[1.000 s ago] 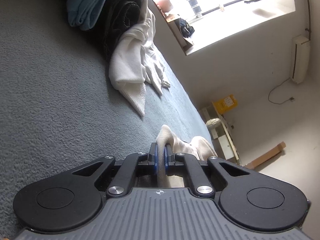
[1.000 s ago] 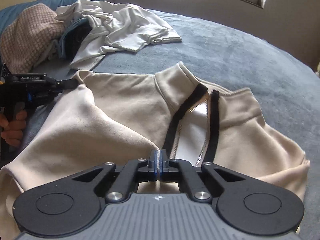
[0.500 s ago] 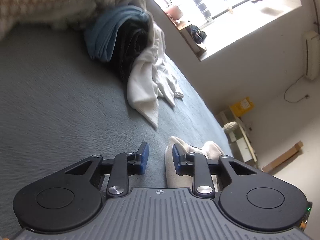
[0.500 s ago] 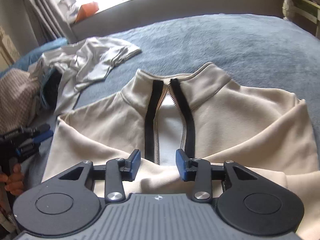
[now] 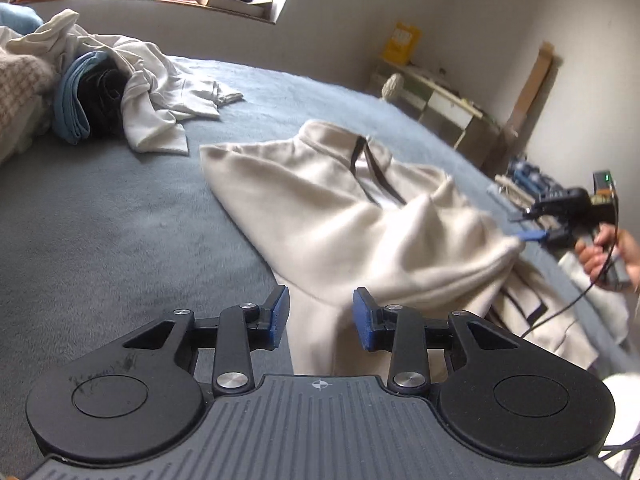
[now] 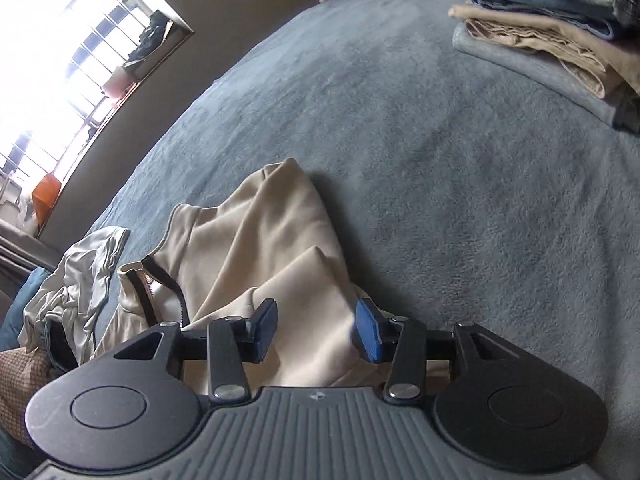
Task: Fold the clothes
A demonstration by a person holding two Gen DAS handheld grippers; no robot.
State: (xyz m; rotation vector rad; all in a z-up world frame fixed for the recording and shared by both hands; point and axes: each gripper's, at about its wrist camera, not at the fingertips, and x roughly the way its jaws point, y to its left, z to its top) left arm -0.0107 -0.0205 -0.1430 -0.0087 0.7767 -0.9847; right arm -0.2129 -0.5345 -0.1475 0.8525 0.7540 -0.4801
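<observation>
Item: cream fleece pullover with black-edged zip collar, lying rumpled on the blue-grey plush bed cover, collar toward 12 o'clock in the left wrist view.

Left gripper: blue-padded jaws parted, having just been opening; they grip nothing, with pullover fabric lying below the gap.

Right gripper: jaws likewise parted, just been opening, clamping nothing; the cream fabric lies beneath them.

Right hand: at 3 o'clock in the left wrist view.

Heap of unfolded white, blue and black garments: at 10 o'clock.

Stack of folded clothes: at 1 o'clock in the right wrist view, well apart from the pullover.
</observation>
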